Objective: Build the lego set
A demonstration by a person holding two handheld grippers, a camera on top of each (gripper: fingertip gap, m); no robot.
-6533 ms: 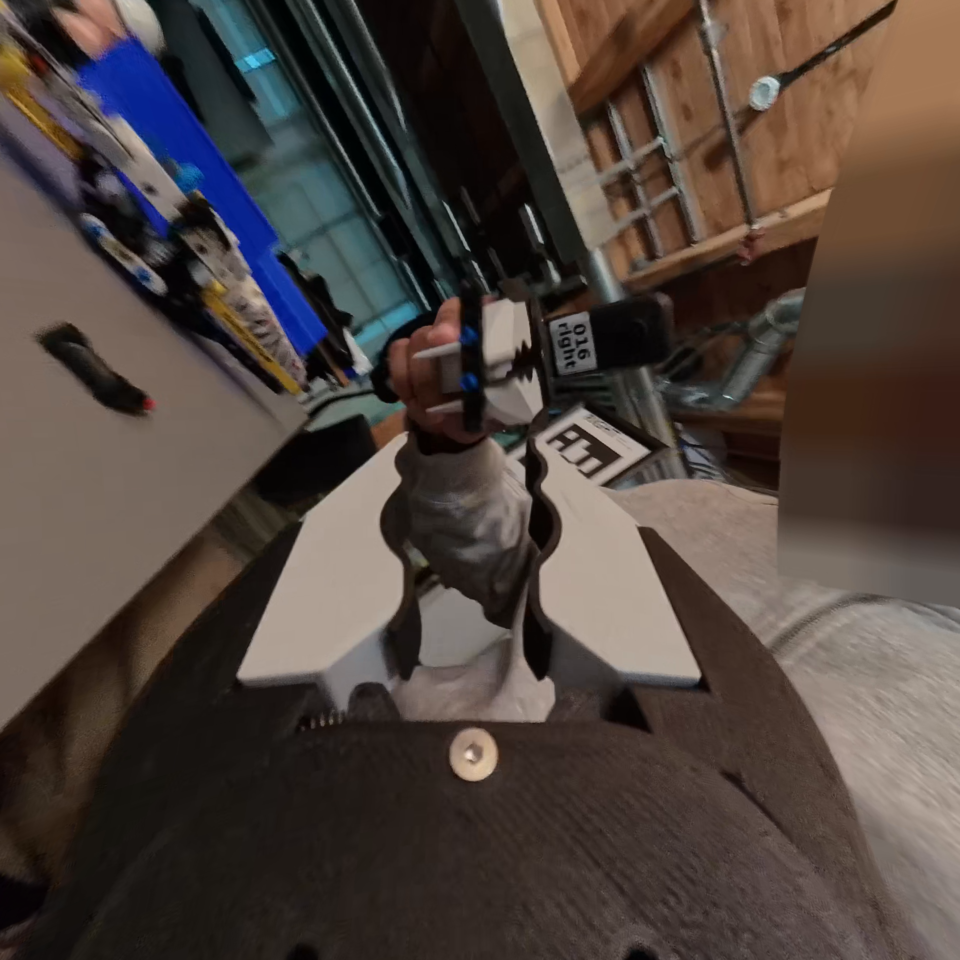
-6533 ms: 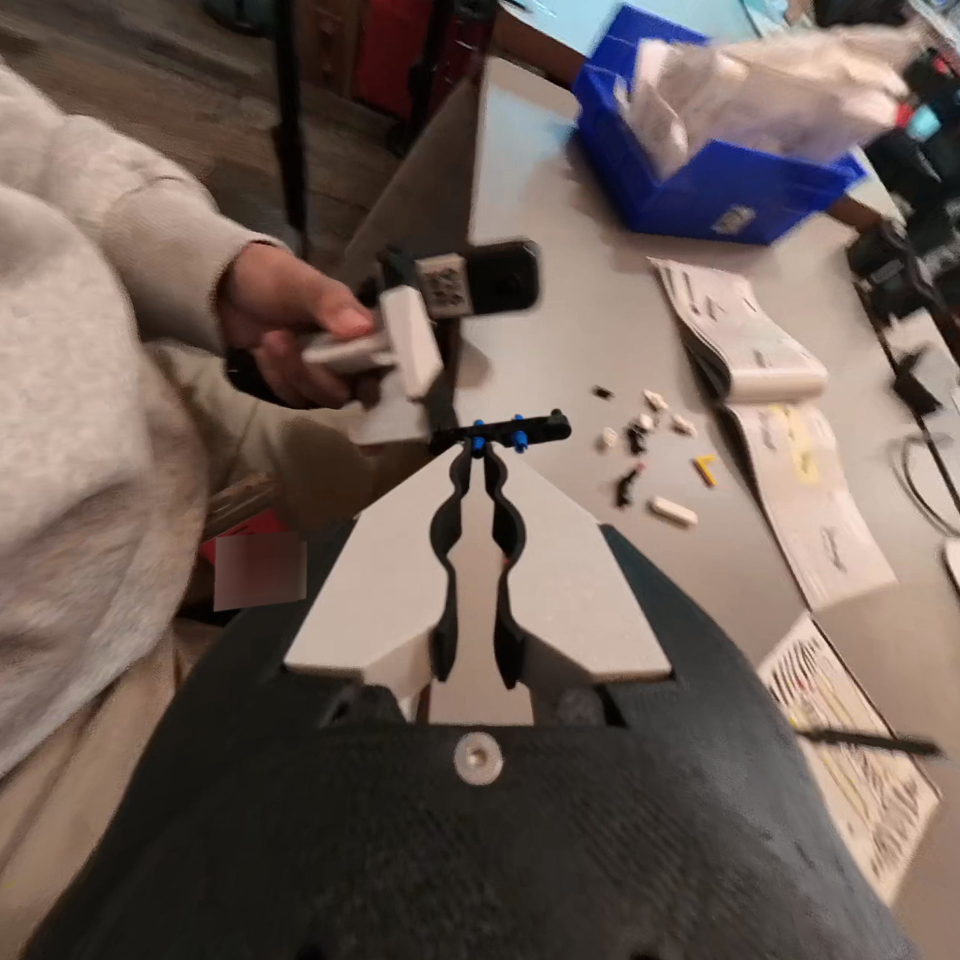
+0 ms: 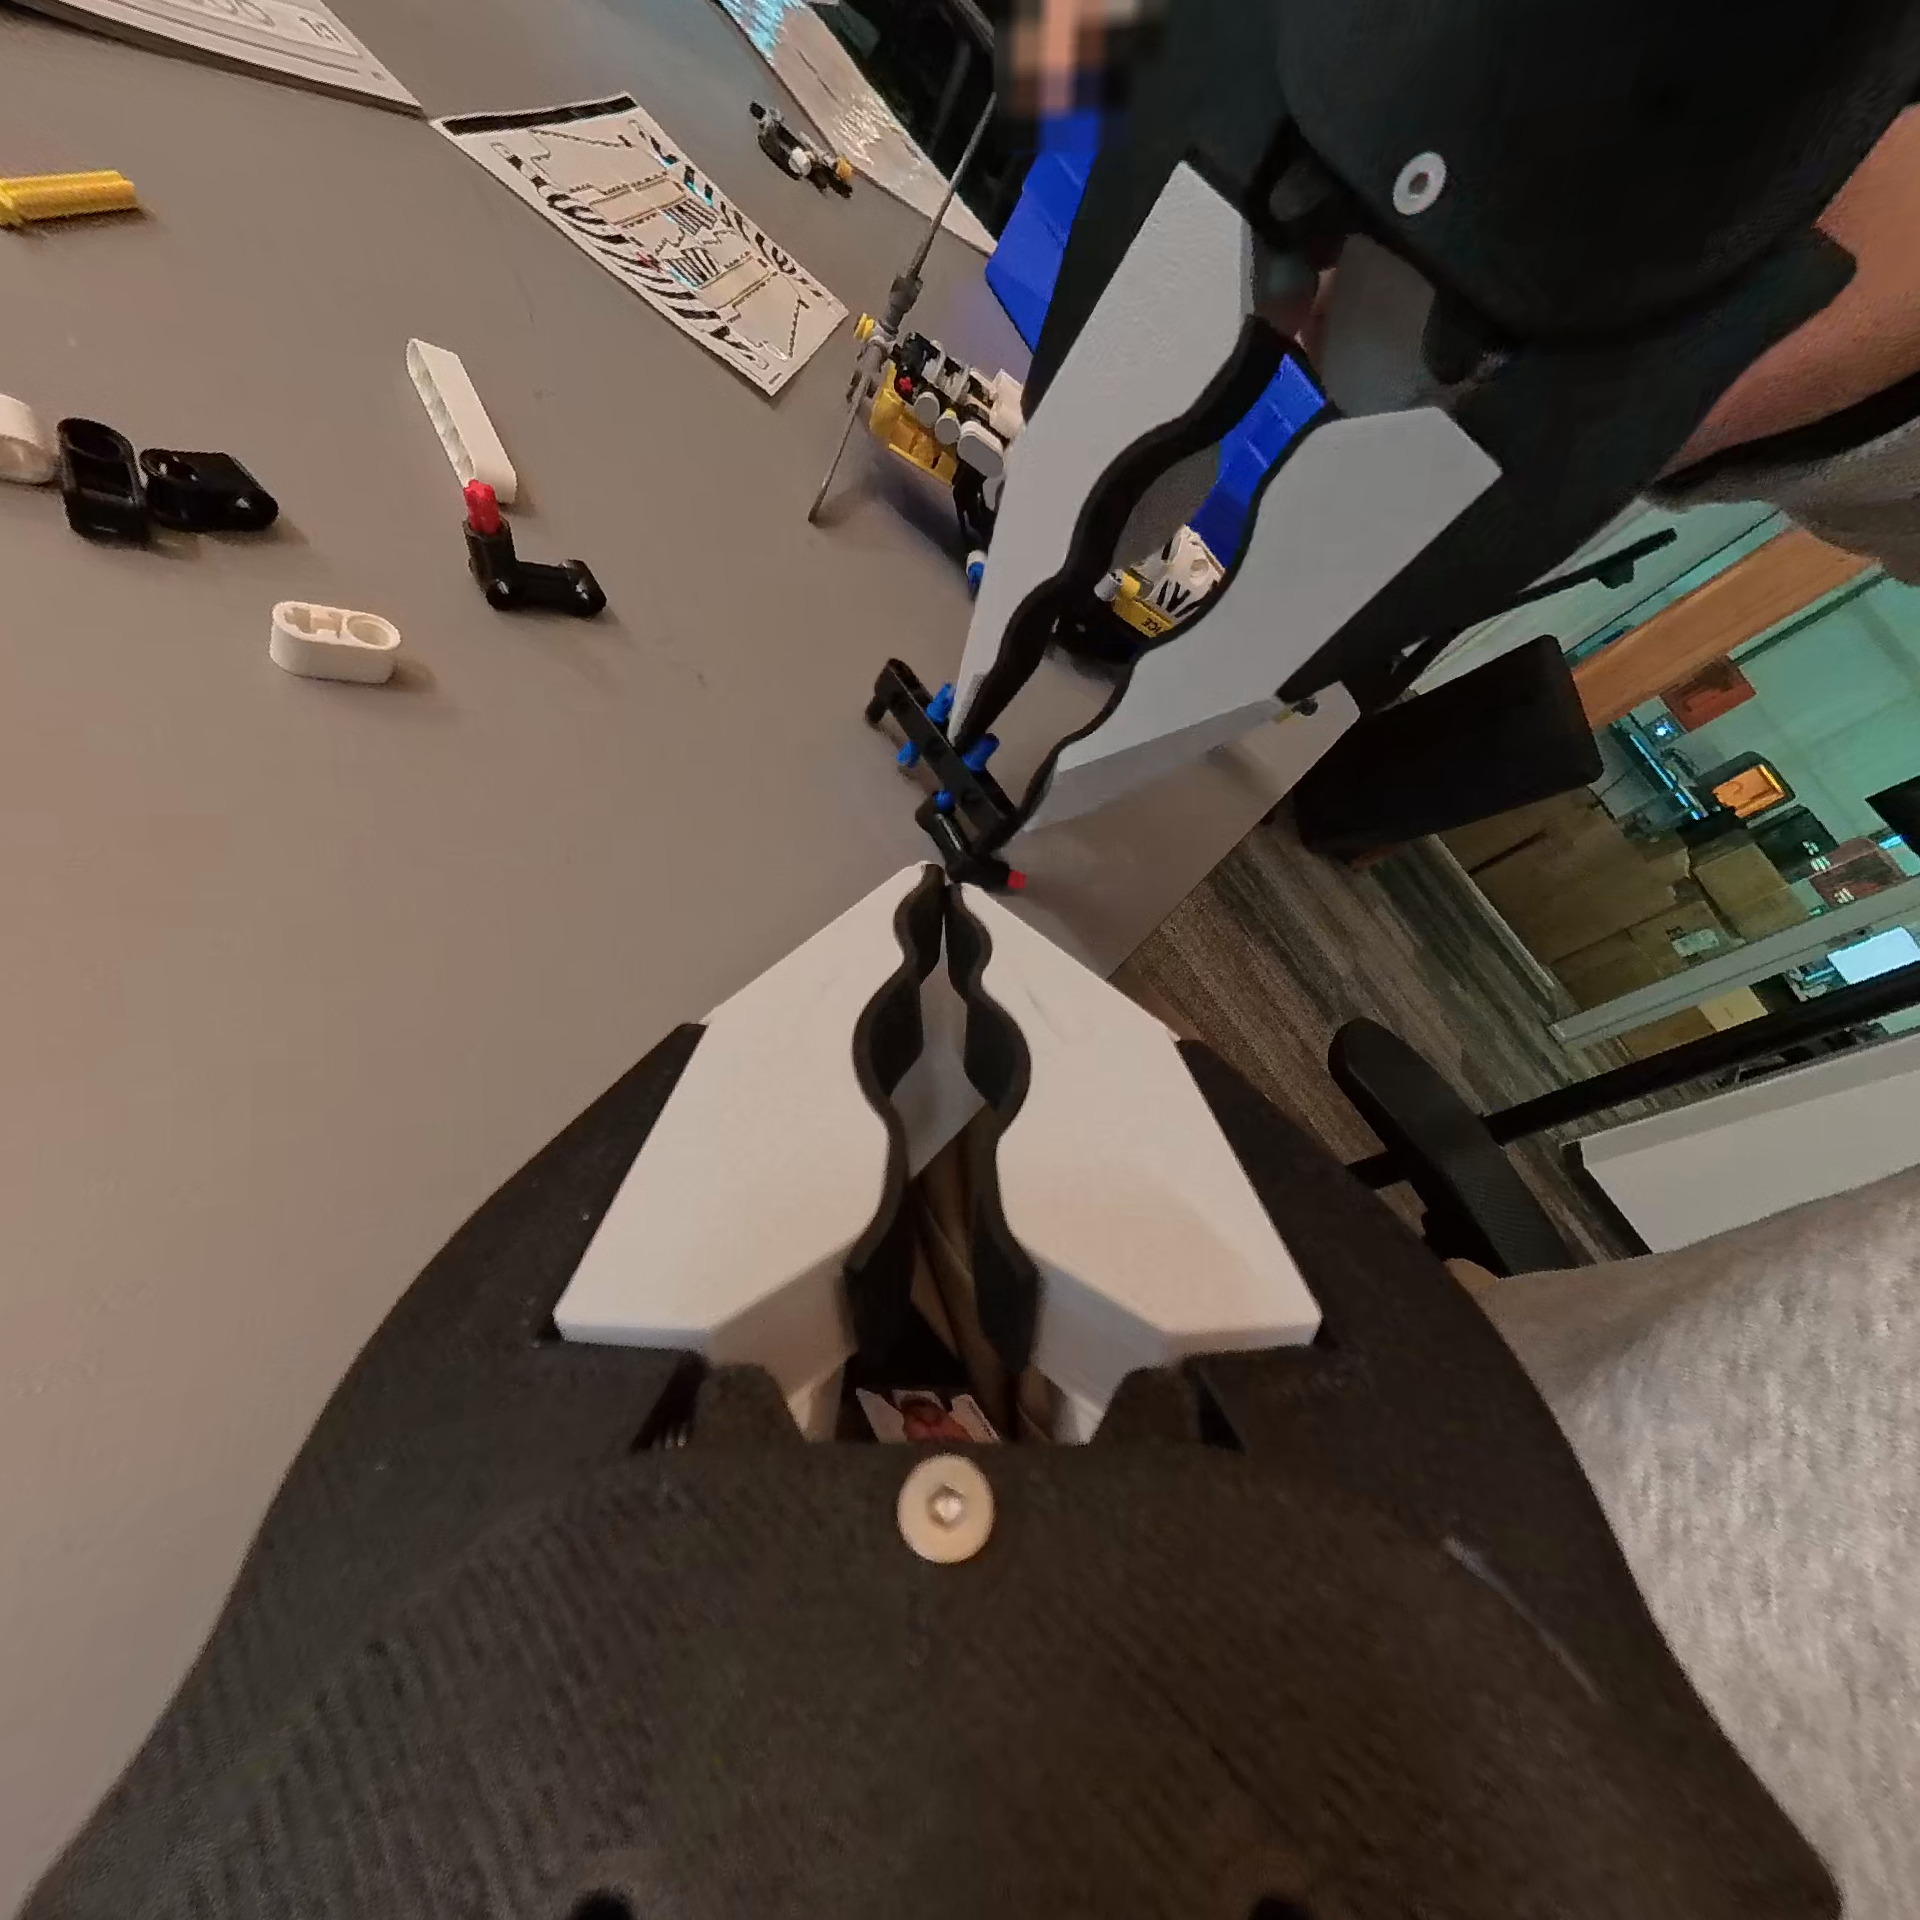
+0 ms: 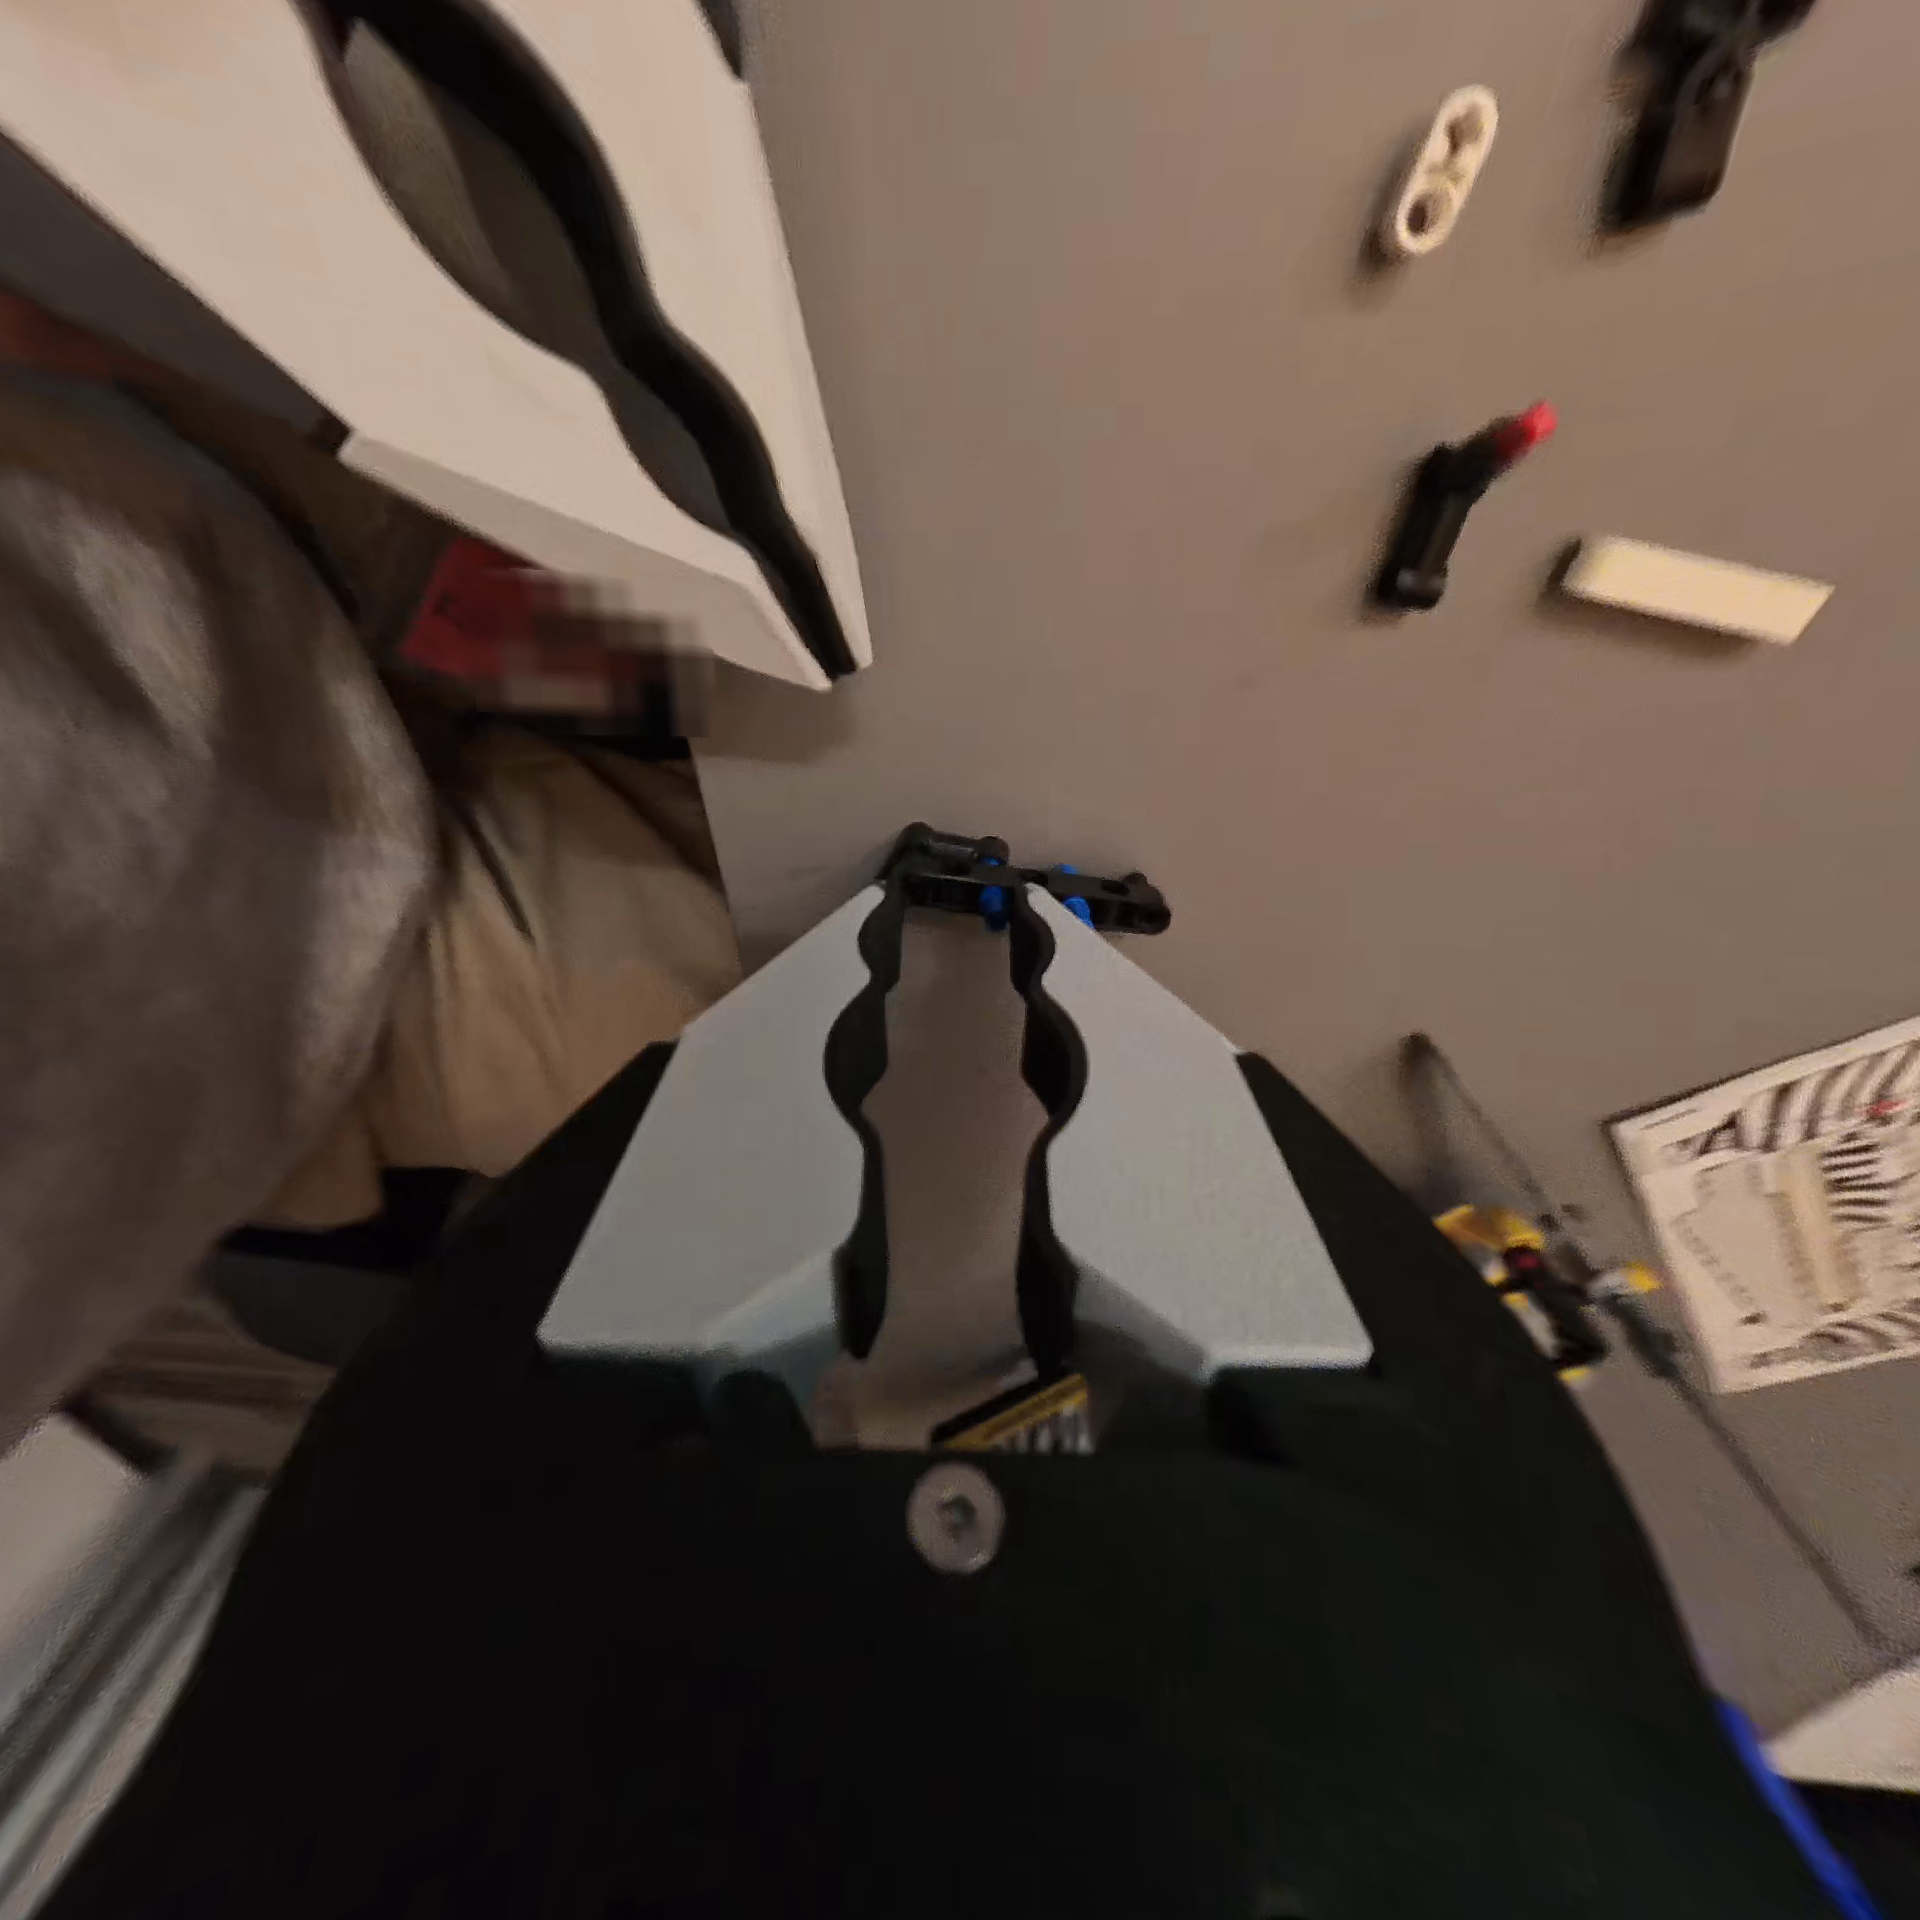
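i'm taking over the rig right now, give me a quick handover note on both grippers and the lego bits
Right gripper: shut on the black lego beam with blue pins, near the grey table's edge.
Left gripper: shut, empty, tips just short of the beam's red-pin end.
Loose on the table: white long beam, black elbow piece with red pin, short white link.
Done: pins in the beam. Left: the loose pieces.

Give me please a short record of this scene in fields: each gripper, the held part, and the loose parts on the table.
left gripper: shut, tips at the end of the beam
right gripper: shut on black beam
black beam: blue pins in it, red tip near the left gripper
loose parts: white beam, black elbow with red pin, small white link
table: grey
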